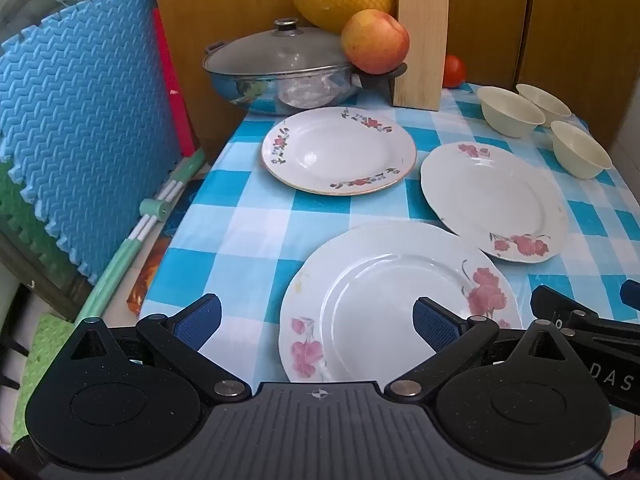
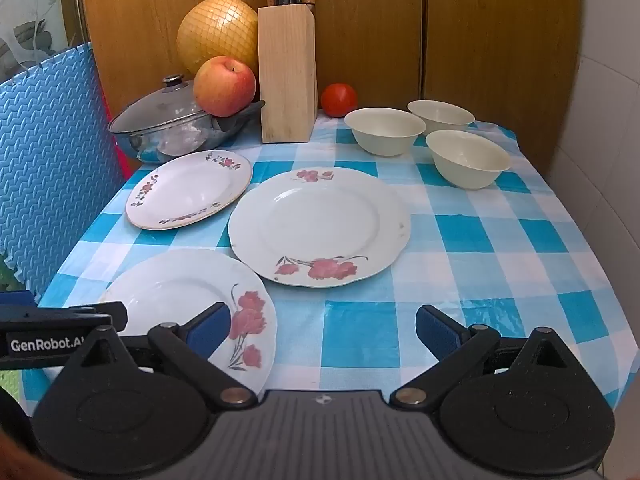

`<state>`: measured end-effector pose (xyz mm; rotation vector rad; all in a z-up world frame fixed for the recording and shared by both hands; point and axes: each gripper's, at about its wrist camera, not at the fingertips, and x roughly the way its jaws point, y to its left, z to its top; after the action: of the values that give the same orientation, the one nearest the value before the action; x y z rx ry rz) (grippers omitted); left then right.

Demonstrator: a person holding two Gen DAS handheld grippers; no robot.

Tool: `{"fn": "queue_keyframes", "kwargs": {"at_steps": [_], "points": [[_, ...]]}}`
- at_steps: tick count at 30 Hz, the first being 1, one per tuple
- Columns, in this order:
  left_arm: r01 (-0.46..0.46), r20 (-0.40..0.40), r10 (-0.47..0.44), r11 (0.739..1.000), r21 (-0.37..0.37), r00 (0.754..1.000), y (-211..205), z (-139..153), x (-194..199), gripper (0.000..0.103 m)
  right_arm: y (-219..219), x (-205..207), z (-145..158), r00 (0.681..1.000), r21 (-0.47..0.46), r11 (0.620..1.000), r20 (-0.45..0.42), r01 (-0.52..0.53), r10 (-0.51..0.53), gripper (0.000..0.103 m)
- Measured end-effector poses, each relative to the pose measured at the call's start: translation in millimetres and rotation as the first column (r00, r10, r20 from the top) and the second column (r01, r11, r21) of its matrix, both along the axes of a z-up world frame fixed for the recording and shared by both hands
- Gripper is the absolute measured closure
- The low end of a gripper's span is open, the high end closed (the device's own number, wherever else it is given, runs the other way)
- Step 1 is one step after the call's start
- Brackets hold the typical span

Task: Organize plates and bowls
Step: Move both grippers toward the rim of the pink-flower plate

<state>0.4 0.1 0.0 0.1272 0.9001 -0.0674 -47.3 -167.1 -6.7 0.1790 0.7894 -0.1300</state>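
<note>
White plates [image 2: 320, 226] and bowls [image 2: 384, 130] lie separate (unstacked); left gripper [image 1: 316, 322] and right gripper [image 2: 323, 330] gape empty.

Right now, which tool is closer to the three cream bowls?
Right. The right tool hangs over bare cloth with the bowls ahead to its right; the left tool hangs over the nearest plate.

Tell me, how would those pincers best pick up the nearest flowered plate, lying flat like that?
Best guess: by its rim. The nearest plate lies flat on the tablecloth, so only its raised, scalloped edge offers a hold. The open left gripper already hangs over its near side; coming in low from there, one finger above the rim and one beneath, looks easiest.
</note>
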Motion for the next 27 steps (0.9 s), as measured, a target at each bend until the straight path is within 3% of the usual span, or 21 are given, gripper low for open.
{"fn": "queue_keyframes", "kwargs": {"at_steps": [27], "points": [[0.051, 0.011, -0.051, 0.999, 0.018, 0.999, -5.6, -2.0, -12.3, 0.001, -1.8, -17.3, -0.9, 0.999, 0.006, 0.999, -0.013, 0.04, -0.04, 0.006]]}}
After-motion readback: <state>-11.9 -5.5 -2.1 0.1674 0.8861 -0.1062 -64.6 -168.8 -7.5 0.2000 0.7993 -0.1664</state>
